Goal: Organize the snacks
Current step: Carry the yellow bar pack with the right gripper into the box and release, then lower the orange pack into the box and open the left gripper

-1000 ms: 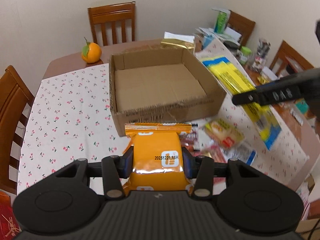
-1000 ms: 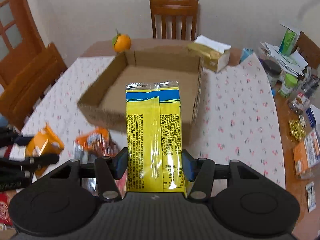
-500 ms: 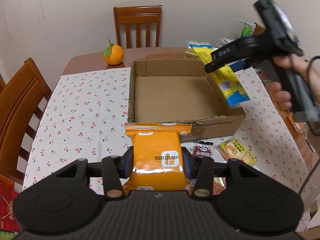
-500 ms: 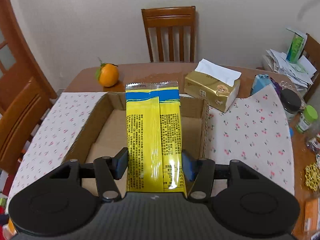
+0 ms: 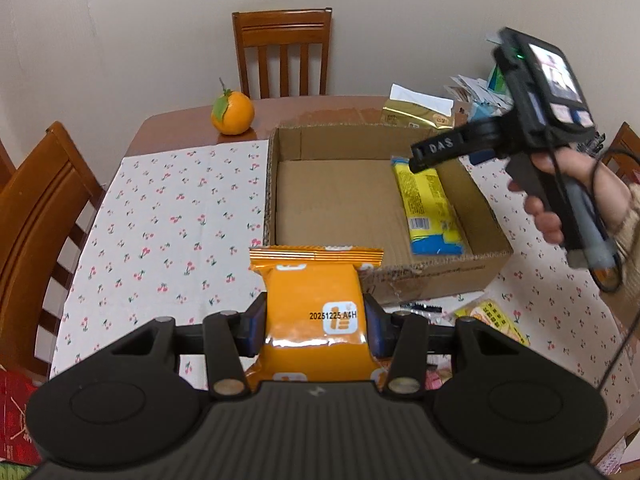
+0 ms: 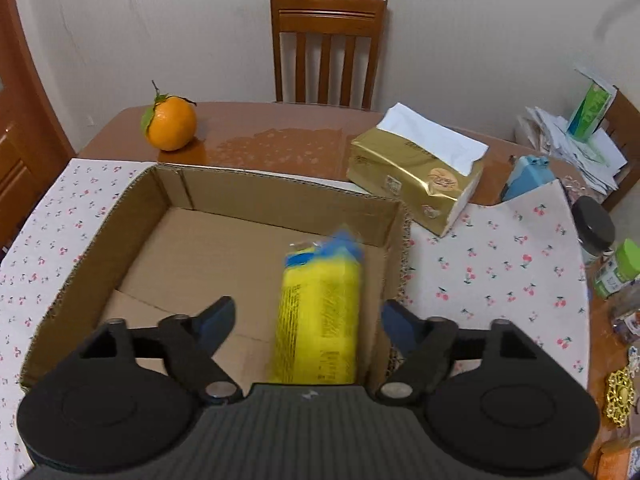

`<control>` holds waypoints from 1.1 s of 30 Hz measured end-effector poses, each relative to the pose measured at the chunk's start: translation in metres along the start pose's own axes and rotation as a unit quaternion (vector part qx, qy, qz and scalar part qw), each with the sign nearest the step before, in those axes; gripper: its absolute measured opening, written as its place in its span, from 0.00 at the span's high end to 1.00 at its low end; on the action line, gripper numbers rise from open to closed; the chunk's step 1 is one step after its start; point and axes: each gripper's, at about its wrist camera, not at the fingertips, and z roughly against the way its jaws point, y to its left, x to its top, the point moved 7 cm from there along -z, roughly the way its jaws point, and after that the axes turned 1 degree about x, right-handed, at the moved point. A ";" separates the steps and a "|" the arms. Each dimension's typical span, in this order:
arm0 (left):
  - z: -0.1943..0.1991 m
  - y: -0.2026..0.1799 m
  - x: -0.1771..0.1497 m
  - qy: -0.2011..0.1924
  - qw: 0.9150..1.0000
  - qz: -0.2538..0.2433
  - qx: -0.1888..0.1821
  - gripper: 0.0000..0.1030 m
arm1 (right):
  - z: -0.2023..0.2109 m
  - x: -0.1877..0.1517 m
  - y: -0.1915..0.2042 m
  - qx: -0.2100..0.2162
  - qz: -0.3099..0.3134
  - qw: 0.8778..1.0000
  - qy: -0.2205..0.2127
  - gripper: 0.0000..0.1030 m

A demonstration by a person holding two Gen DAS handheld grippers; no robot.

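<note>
Black ribbed tool (image 5: 315,320), blue pads (image 5: 256,322), "DAS" marking.

Home dining room: wooden chairs (image 6: 328,46), cherry-print tablecloth (image 5: 176,216), tissue pack (image 6: 416,188), orange (image 6: 171,122).

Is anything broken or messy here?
The cardboard box has a ragged, torn near wall. A cluttered heap of papers fills the table's far right corner. Nothing looks spilled.

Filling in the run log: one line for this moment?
left gripper: shut on orange packet | right gripper: open | yellow packet: in box
</note>
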 end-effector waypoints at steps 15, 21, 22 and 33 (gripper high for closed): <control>-0.046 -0.014 0.059 -0.016 0.999 -0.036 -0.019 0.55 | 0.094 -0.070 0.019 0.029 0.037 0.997 -0.057 0.00; -0.081 -0.027 0.085 -0.009 0.998 -0.050 -0.028 0.55 | 0.110 -0.108 0.016 0.015 0.035 0.998 -0.046 0.00; -0.087 -0.030 0.089 -0.010 0.998 -0.054 -0.029 0.55 | 0.112 -0.114 0.016 0.014 0.035 0.998 -0.043 0.00; -0.145 -0.051 0.126 -0.006 0.998 -0.052 -0.021 0.52 | 0.115 -0.150 0.005 -0.013 0.030 0.999 -0.017 0.00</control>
